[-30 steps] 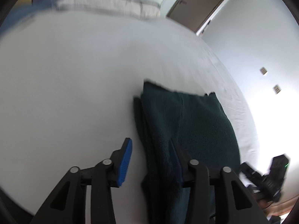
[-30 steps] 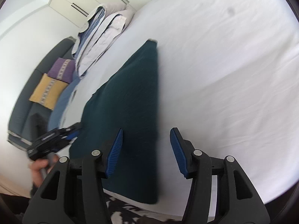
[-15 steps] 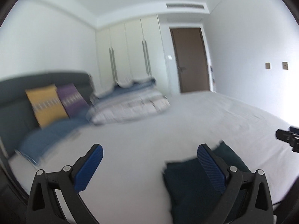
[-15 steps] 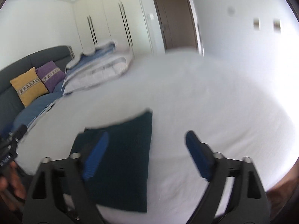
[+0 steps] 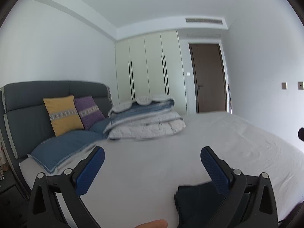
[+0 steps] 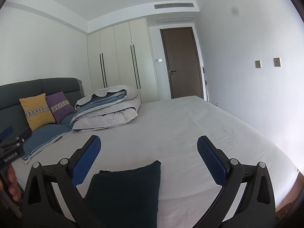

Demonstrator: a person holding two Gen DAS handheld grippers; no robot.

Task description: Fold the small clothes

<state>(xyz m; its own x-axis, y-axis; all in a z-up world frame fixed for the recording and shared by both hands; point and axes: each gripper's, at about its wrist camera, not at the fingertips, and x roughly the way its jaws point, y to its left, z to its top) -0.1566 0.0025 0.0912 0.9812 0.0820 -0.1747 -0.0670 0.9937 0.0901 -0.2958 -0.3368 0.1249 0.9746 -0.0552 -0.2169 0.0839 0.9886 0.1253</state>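
Left wrist view: the left hand-held gripper (image 5: 152, 158) is held level above the bed (image 5: 152, 171), its jaws spread wide and nothing between them. The folded dark garment (image 5: 197, 201) is seen only in part, low in the picture beneath the right-side finger (image 5: 214, 171), lying flat on the sheet near the bed's near edge. A folded duvet (image 5: 146, 121) and cushions (image 5: 62, 114) are noted well apart, by the headboard.

Right wrist view: the right hand-held gripper (image 6: 149, 150) is likewise wide open and empty, raised clear of the fabric. The folded dark garment (image 6: 125, 191) is seen as a compact rectangle with squared edges, resting on the bed (image 6: 180, 125) just below and between the fingers. The left hand-held gripper (image 6: 13, 144) is seen at the left margin.

Both tools are judged to be held off the cloth because the fold appears complete and no grip is needed.
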